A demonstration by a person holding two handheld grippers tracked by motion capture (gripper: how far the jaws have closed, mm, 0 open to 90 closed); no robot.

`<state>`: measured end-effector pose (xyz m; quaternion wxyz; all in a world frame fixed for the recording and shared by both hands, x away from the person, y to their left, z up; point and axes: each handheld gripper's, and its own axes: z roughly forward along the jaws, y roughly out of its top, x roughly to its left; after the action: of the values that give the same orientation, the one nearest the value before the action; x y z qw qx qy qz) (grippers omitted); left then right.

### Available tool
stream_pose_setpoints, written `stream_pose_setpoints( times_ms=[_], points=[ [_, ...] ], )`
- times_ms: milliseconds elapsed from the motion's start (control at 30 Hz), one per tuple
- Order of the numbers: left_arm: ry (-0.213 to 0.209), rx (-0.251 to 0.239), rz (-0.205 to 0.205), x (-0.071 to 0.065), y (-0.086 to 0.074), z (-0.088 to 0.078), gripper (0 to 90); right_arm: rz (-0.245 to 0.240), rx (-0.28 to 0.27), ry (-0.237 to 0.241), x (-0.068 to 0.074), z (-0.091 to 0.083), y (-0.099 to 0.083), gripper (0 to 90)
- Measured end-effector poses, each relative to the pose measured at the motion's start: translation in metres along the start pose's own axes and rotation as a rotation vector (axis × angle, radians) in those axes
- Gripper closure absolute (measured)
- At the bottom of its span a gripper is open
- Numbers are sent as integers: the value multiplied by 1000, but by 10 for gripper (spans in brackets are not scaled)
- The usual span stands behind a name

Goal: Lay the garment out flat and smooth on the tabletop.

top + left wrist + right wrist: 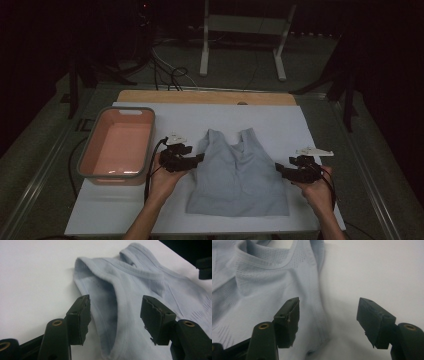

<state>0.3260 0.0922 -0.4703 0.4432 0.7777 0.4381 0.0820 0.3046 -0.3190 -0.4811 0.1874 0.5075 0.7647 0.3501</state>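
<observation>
Vest between both parted tongs

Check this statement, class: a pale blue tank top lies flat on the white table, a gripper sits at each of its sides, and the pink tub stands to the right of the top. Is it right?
Not quite. In the high view the pink tub stands to the left of the tank top, beside the left gripper. The rest holds: the top lies flat on the white table, with the right gripper at its other side.

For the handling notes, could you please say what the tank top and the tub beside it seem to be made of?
Tank top: probably soft knitted fabric, pale blue, matte; ribbed edging and mesh holes show. Tub: likely moulded plastic, pink with a grey rim, smooth, slightly glossy.
</observation>
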Motion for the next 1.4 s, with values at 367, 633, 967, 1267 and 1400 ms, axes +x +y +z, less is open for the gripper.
stream_pose_setpoints(
  times_ms=[367,633,967,1267,1400],
  points=[
    [-57,67,-30,0,-24,7,475,41,32,-34,-15,13,2,494],
    [-89,135,-3,-6,-31,15,731,43,108,51,-9,27,-1,535],
    [-141,159,-18,-10,-35,10,796,19,181,95,1,20,-4,831],
    [-208,191,-4,-21,-37,9,795,21,230,95,0,-4,-18,836],
    [-181,185,13,-23,-36,5,795,20,238,100,1,-12,-25,835]
  ],
)
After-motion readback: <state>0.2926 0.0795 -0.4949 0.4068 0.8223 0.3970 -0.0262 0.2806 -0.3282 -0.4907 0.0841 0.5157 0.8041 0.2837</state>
